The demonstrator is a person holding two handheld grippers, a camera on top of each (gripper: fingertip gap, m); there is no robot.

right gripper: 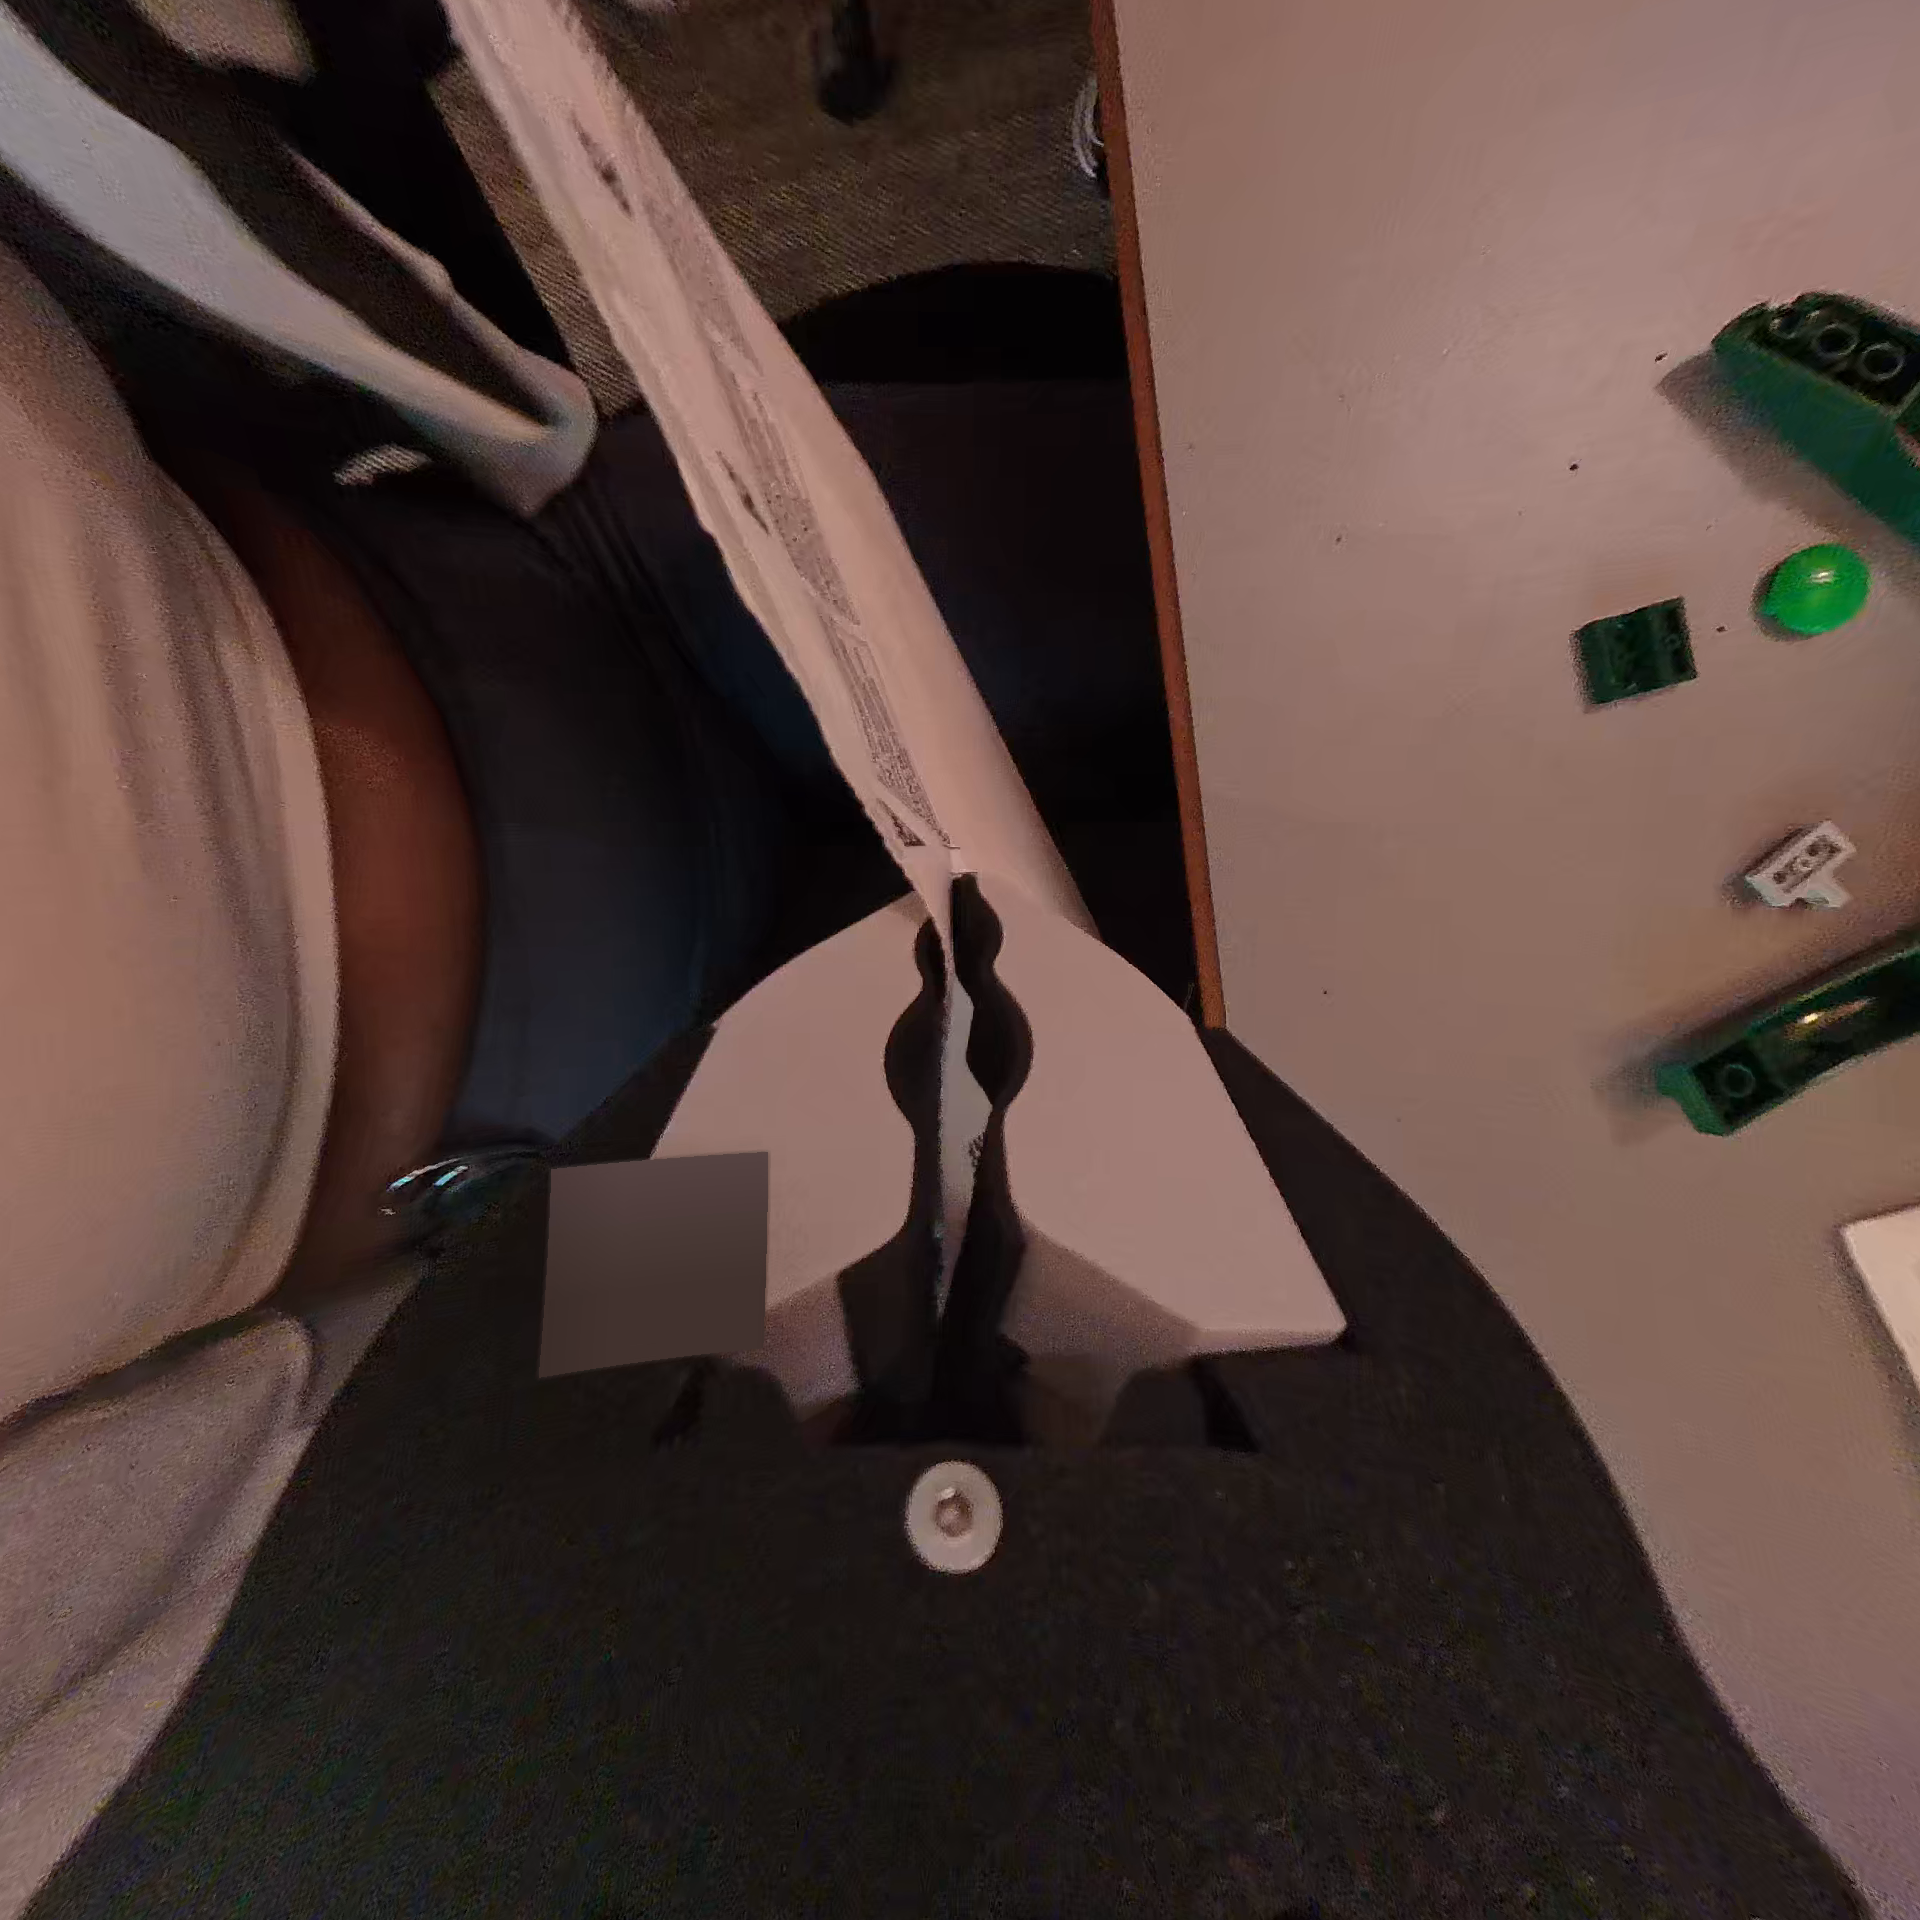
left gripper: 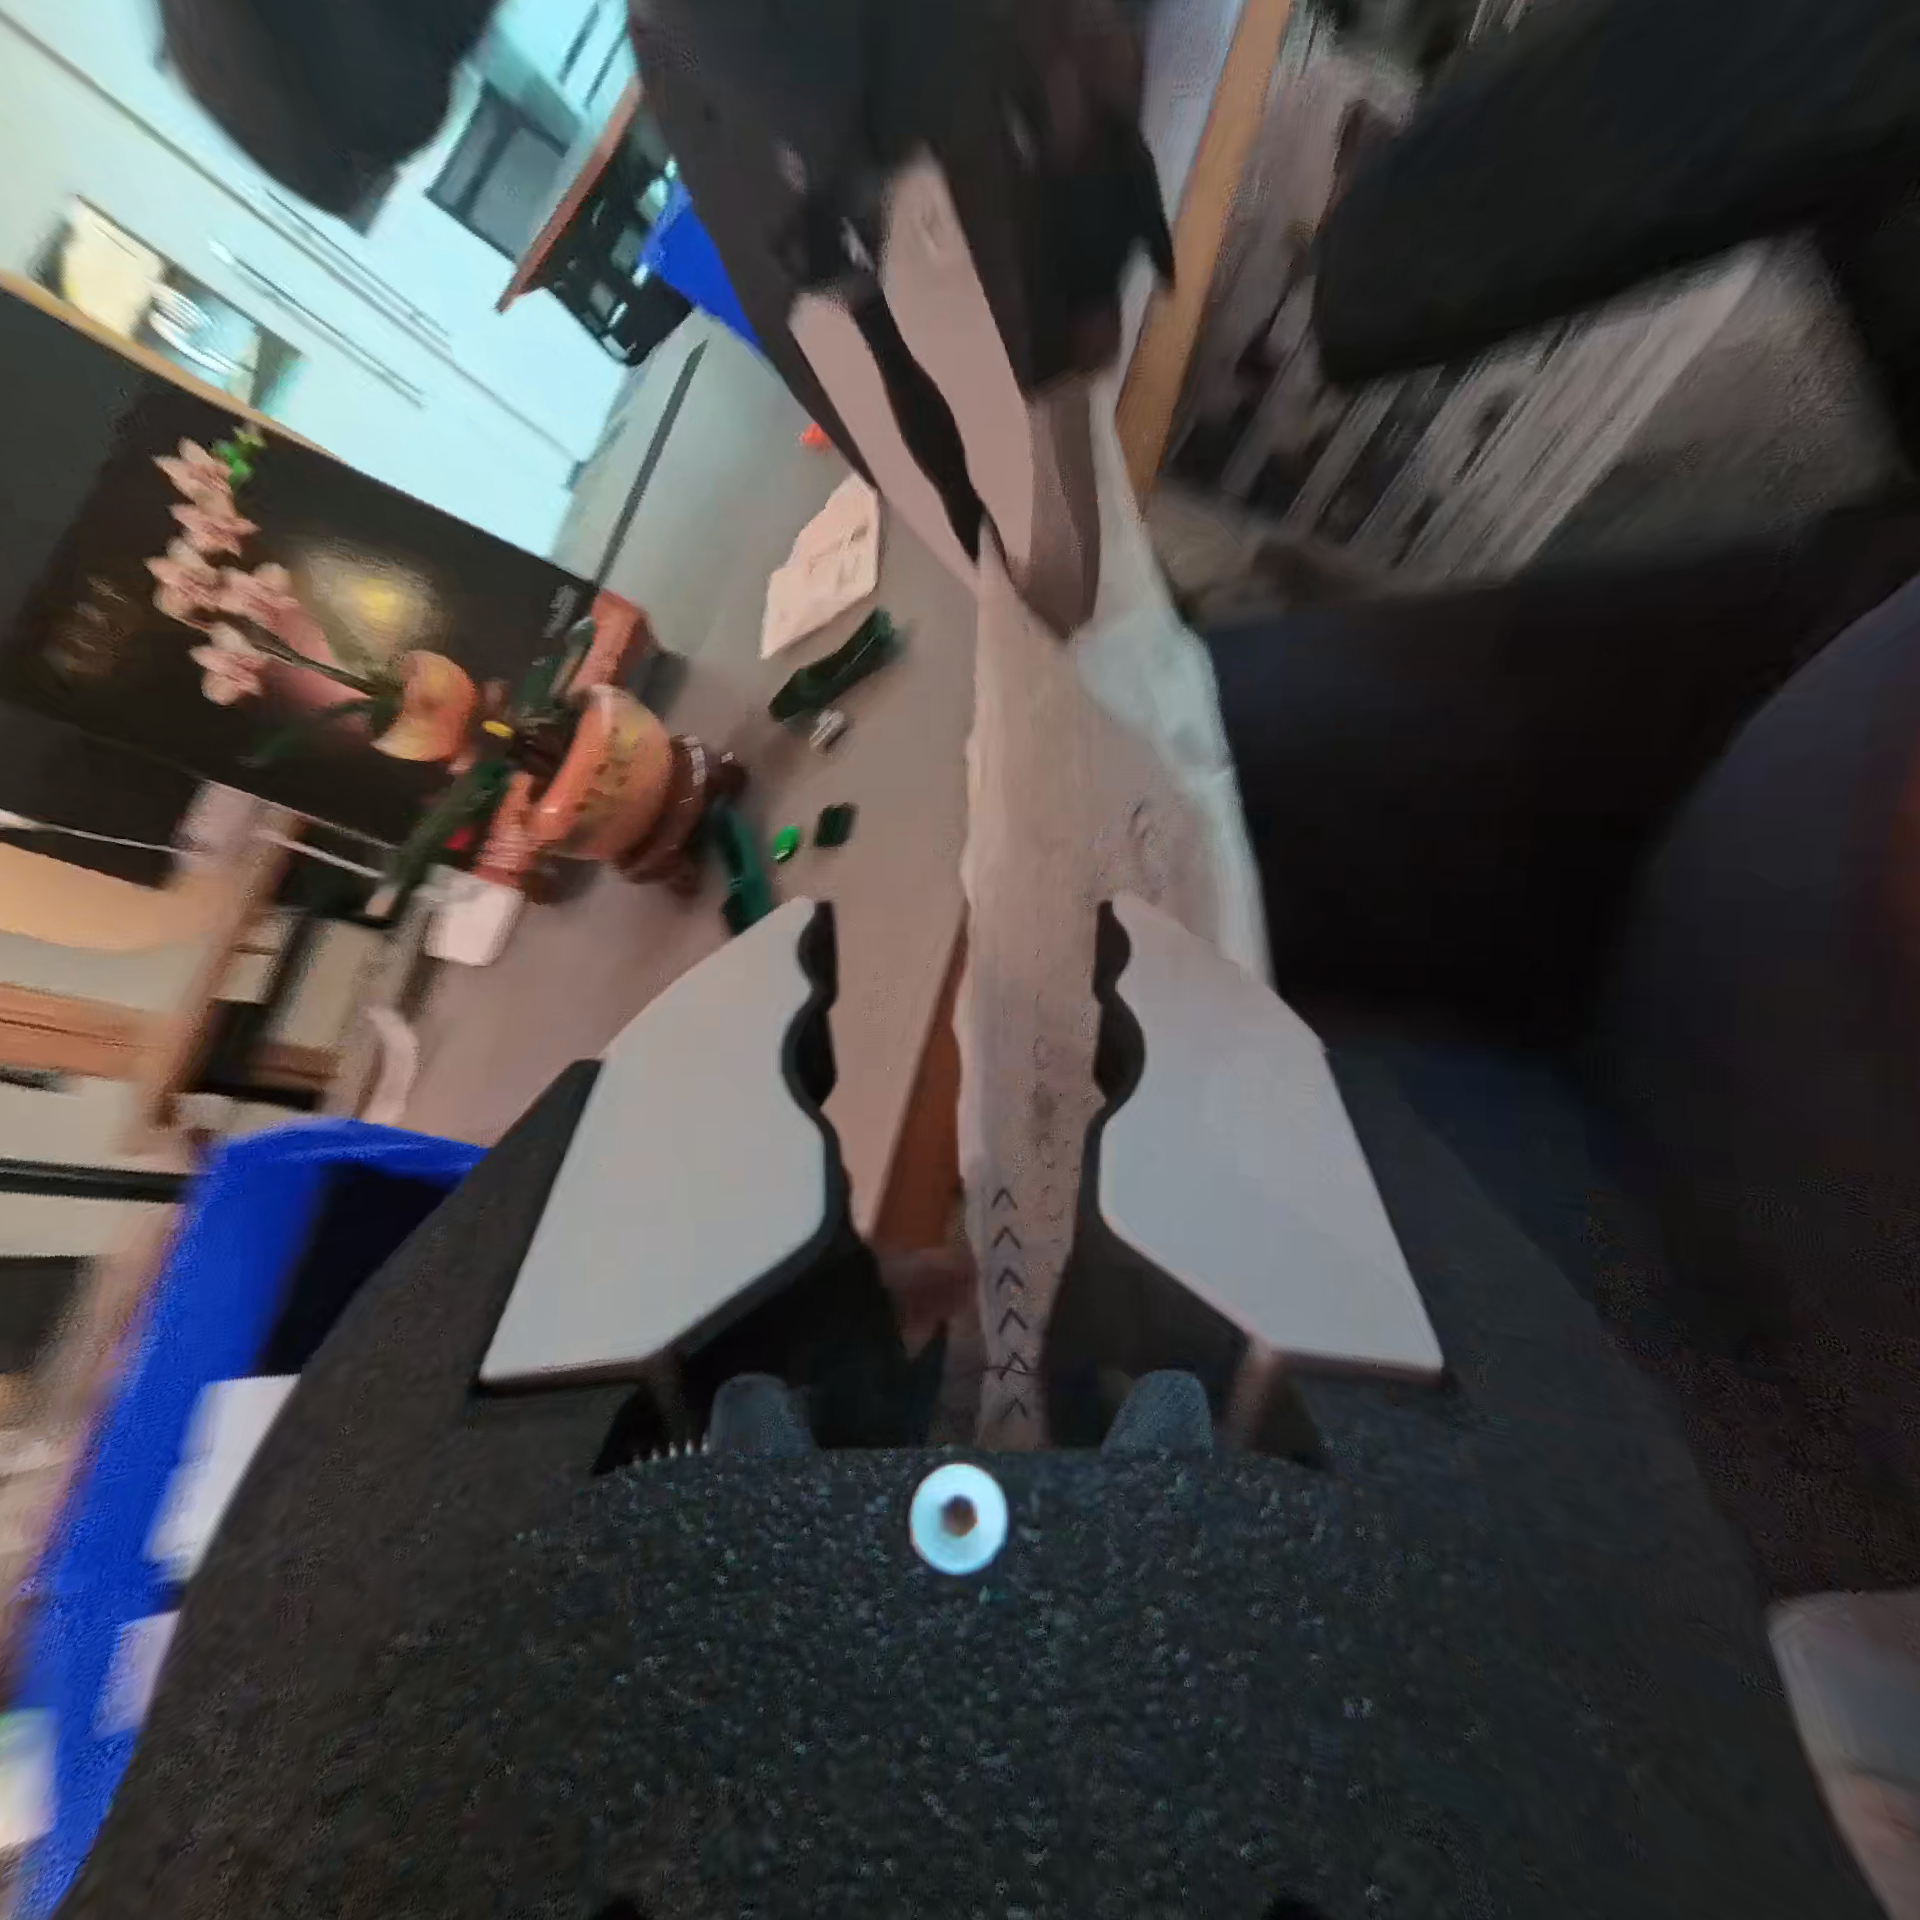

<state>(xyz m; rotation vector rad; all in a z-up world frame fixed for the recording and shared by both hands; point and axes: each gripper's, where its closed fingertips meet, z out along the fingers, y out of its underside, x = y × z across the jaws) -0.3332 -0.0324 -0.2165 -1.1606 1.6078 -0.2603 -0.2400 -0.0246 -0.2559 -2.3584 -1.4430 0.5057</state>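
A long white printed paper bag [right gripper: 748, 436] hangs in the air beside the table edge. My right gripper [right gripper: 951, 894] is shut on one end of it, and the bag runs away up and to the left. In the left wrist view the same bag [left gripper: 1029, 987] passes between the fingers of my left gripper [left gripper: 961, 914], close to the right finger [left gripper: 1205, 1091]. The jaws stand apart, wider than the bag. Farther off in that view, the right gripper [left gripper: 935, 416] pinches the bag's far end; this view is motion-blurred.
On the grey table [right gripper: 1455, 416] lie green bricks [right gripper: 1829, 395] [right gripper: 1808, 1039], a small dark green piece [right gripper: 1636, 649], a bright green round piece [right gripper: 1813, 590] and a grey piece [right gripper: 1797, 862]. A brick-built flowerpot [left gripper: 603, 779], its box [left gripper: 260, 623], a booklet [left gripper: 821, 571] and a blue bin [left gripper: 260, 1247] are to the left. A person's torso [right gripper: 125, 727] is close.
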